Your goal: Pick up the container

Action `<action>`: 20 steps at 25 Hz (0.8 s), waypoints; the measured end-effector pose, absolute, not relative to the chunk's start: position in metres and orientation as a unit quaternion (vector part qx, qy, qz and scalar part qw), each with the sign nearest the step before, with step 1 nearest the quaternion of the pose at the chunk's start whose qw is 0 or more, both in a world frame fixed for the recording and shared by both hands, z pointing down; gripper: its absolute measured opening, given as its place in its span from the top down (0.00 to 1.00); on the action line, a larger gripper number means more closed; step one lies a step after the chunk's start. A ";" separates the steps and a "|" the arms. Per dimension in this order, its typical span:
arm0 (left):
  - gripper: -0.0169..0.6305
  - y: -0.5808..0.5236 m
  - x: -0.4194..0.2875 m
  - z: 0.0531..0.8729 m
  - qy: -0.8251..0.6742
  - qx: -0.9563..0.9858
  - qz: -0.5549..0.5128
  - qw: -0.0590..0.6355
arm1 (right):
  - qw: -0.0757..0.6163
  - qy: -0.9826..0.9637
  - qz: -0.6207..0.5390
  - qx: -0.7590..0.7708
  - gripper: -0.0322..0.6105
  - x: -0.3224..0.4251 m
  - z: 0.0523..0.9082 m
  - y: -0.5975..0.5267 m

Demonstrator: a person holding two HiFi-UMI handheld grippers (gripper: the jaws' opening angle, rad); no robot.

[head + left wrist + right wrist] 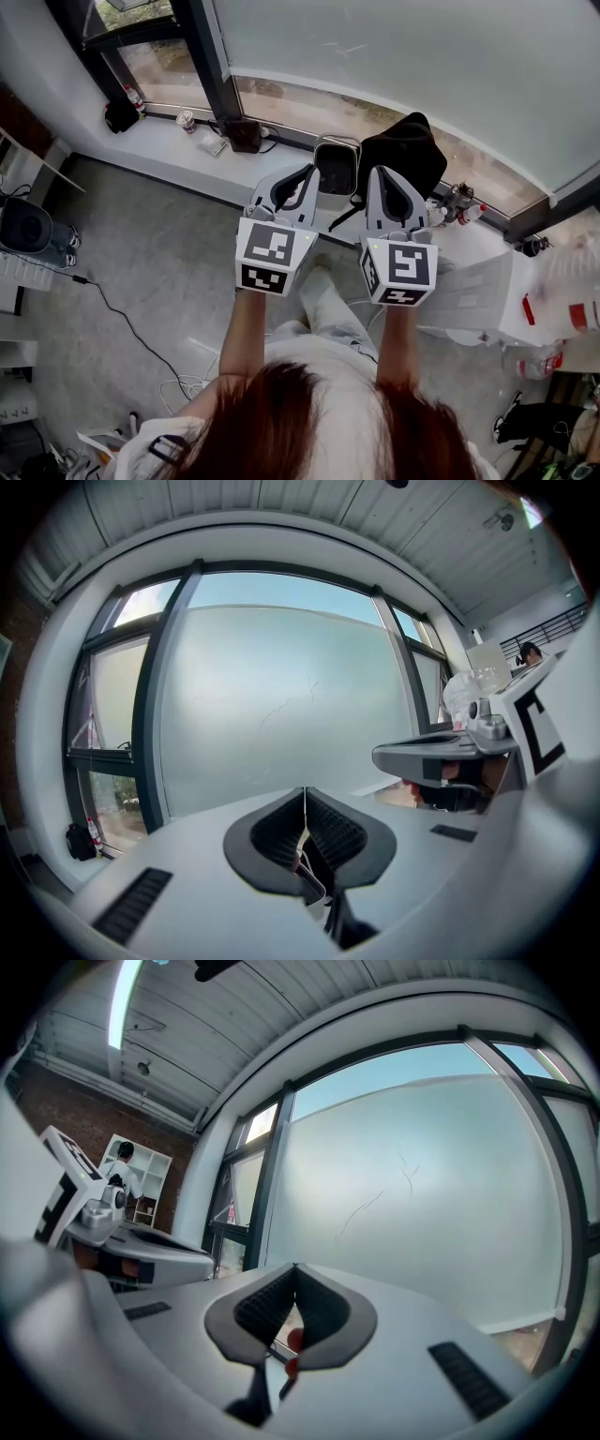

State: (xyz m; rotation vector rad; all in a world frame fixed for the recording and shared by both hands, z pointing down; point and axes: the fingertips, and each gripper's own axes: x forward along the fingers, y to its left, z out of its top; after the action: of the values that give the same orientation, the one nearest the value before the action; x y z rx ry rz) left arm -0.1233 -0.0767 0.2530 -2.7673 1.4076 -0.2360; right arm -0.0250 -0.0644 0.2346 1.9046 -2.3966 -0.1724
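The container (336, 167) stands on the window ledge (155, 139), just beside a black bag (405, 150) and, in the head view, between the two gripper tips; left gripper (309, 174): jaws clenched together, nothing between them; right gripper (373, 174): the same, closed and empty; both point side by side toward the frosted window (403, 56).

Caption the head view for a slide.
Left gripper and right gripper, both shut, held side by side toward the clear container on the window ledge.
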 end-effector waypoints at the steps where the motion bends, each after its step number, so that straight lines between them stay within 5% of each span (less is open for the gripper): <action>1: 0.95 -0.081 -0.122 0.253 0.452 -0.889 -0.075 0.014 | 0.037 -0.781 -0.055 0.621 0.91 -0.024 0.235 -0.069; 20: 0.95 -0.195 -0.093 0.298 0.456 -0.882 -0.122 0.001 | 0.074 -0.783 -0.034 0.616 0.91 0.003 0.284 -0.183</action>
State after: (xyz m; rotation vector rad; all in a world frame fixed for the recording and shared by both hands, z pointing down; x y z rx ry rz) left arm -0.0930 -0.1953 0.2975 -2.7686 1.4303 -0.3818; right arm 0.0028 -0.1828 0.2836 1.8506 -2.3519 -0.1021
